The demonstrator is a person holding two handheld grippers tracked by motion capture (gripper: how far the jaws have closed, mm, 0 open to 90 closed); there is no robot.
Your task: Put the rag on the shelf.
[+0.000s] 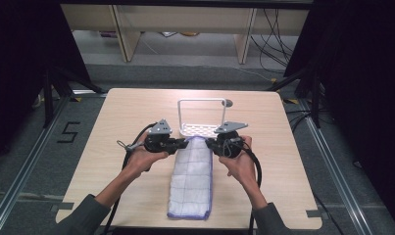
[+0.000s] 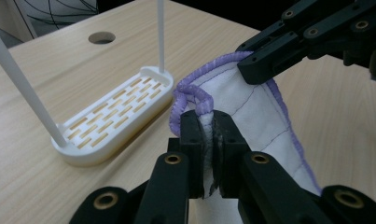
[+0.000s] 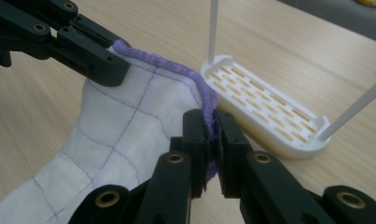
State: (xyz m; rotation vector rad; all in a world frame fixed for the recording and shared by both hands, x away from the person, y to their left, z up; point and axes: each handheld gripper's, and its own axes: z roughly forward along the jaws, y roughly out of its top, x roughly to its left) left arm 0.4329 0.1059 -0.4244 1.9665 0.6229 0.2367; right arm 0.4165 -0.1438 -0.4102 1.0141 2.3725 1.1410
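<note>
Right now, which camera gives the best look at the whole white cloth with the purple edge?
The high view: it shows the cloth full length on the table, its far end pinched by both grippers. The left gripper view shows just that lifted end; the right gripper view shows the same end and some quilted surface.

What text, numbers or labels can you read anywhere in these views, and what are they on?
"5": a dark number marked on the grey floor, left of the table.
The white cloth, the white rack, the left claw and the right claw show no print, brand or label in the high view or either gripper view.
</note>
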